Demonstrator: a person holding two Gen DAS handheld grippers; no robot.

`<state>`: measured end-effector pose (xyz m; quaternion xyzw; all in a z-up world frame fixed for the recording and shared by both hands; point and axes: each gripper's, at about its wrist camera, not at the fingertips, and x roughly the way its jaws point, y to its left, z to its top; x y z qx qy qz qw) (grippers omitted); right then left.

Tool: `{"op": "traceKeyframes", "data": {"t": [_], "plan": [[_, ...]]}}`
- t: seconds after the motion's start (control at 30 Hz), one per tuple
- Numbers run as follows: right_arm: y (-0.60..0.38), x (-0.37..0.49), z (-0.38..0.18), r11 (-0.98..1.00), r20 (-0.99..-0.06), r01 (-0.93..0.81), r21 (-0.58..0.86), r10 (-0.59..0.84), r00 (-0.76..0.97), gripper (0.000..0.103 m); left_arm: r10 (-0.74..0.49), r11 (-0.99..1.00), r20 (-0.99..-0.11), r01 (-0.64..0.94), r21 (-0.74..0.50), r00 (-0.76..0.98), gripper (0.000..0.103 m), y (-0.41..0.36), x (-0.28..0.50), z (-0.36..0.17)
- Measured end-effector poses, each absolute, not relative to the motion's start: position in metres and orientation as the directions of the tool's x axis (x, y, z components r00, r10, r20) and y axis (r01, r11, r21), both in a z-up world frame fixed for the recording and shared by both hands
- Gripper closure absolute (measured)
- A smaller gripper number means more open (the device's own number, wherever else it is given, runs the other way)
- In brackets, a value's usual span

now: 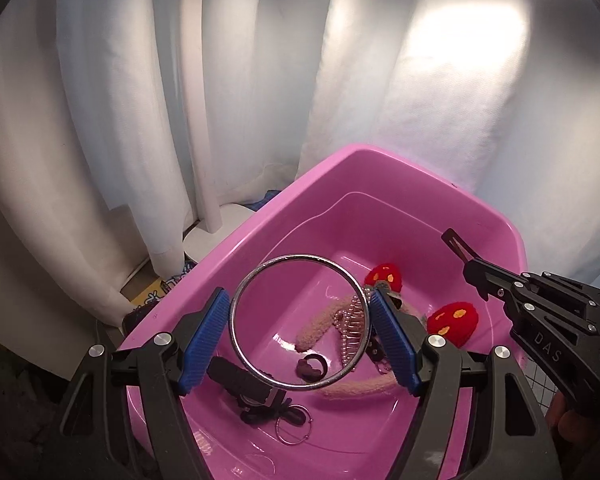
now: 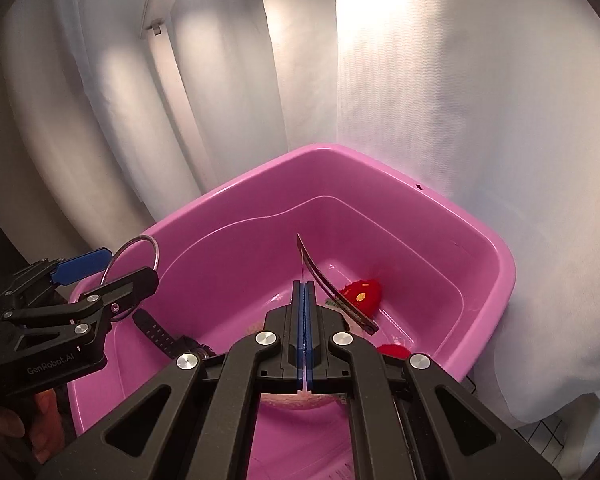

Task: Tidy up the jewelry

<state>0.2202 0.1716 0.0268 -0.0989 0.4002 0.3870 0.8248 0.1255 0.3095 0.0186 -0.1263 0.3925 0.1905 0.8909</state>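
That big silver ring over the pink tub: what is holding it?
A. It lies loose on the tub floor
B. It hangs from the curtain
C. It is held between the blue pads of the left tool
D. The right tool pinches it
C: the silver ring sits between the left gripper pads, above the pink tub; the right gripper instead pinches a dark hair clip.

One pink tub (image 1: pixel 380 168), two red mushroom plushies (image 1: pixel 452 322), one metal bangle (image 1: pixel 300 257)

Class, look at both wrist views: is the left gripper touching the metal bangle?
Touching. In the left wrist view, the left gripper has both blue pads pressed against opposite sides of the metal bangle, holding it above the pink tub.
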Motion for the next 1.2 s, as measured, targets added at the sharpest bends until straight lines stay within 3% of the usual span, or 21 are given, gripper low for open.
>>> {"op": "traceKeyframes", "data": {"t": [0.2, 0.23, 0.3, 0.37, 0.53, 1.2], "plan": [[0.186, 0.235, 0.013, 0.711, -0.789, -0.688, 0.144, 0.502, 0.353, 0.098, 0.206, 0.902, -0.797, -0.426, -0.071, 0.568, 0.031, 0.317, 0.136, 0.005], [0.187, 0.235, 0.013, 0.719, -0.794, -0.683, 0.134, 0.490, 0.360, 0.093, 0.203, 0.902, -0.802, -0.426, -0.070, 0.562, 0.031, 0.317, 0.137, 0.004], [0.186, 0.239, 0.012, 0.726, -0.794, -0.675, 0.129, 0.483, 0.368, 0.066, 0.192, 0.903, -0.814, -0.424, -0.072, 0.548, 0.031, 0.320, 0.139, 0.001], [0.183, 0.238, 0.014, 0.733, -0.787, -0.669, 0.125, 0.484, 0.383, 0.058, 0.187, 0.901, -0.819, -0.427, -0.077, 0.542, 0.021, 0.323, 0.139, 0.000], [0.179, 0.235, 0.016, 0.745, -0.785, -0.656, 0.122, 0.477, 0.396, 0.058, 0.174, 0.892, -0.828, -0.442, -0.098, 0.534, 0.017, 0.329, 0.139, -0.001], [0.173, 0.218, 0.019, 0.748, -0.776, -0.652, 0.126, 0.484, 0.405, 0.053, 0.242, 0.880, -0.820, -0.473, -0.038, 0.518, 0.017, 0.327, 0.132, 0.002]]}}
